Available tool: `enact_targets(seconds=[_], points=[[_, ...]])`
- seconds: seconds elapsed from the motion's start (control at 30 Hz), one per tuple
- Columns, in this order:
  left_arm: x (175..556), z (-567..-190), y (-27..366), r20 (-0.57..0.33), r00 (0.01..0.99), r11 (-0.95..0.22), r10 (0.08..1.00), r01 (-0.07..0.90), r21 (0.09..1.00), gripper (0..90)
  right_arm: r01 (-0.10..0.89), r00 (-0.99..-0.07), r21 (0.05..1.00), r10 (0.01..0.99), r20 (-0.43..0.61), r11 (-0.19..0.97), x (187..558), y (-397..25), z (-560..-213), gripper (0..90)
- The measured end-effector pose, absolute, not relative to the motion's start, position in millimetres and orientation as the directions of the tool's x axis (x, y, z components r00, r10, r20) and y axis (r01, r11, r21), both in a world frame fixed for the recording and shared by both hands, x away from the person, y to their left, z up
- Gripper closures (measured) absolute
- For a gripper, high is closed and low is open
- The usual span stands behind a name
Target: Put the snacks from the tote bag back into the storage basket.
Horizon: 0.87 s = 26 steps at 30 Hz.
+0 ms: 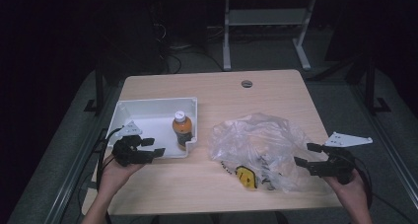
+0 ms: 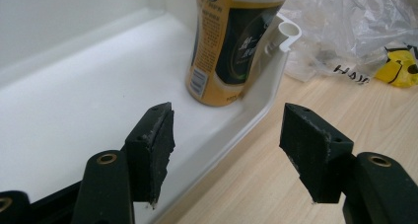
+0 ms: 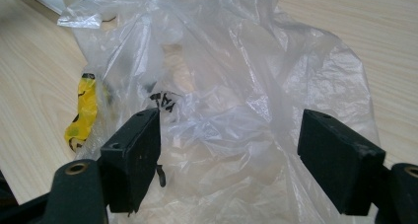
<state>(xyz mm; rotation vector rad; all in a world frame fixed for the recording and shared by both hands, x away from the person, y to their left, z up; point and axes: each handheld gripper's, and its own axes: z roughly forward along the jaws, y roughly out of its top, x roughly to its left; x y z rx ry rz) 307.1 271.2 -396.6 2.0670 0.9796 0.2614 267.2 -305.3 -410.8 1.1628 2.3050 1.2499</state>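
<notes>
Light wood table (image 1: 276,93) stands in a dark room. Left gripper (image 2: 226,130), jaws spread, straddles the white tray's (image 2: 74,86) rim; an orange bottle (image 2: 226,41) stands just ahead. Right gripper (image 3: 229,140), jaws spread, faces a clear plastic bag (image 3: 222,61).

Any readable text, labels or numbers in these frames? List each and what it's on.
"HA..." in black letters on the clear plastic bag, beside its yellow print; the rest is lost in the folds.
Bottle label: pale characters on the dark panel, too blurred to read.
Bottle label: small print and a barcode-like block on the orange side, too small to read.
White bin, table and both claws: no text seen.
</notes>
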Motion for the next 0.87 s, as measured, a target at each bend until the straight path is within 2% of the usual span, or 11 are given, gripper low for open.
enact_targets(seconds=[0.67, 0.87], points=[[298, -421, 278, -0.177, 0.651, -0.323, 0.739, 0.571, 0.755, 36.0, 0.532, -0.638, 0.786, 0.76, 0.127, 0.315, 268, -305, -414, 22.9], [294, -427, 273, -0.133, 0.658, -0.363, 0.742, 0.56, 0.745, 33.5, 0.524, -0.649, 0.786, 0.752, 0.118, 0.329, 267, -301, -413, 22.8]])
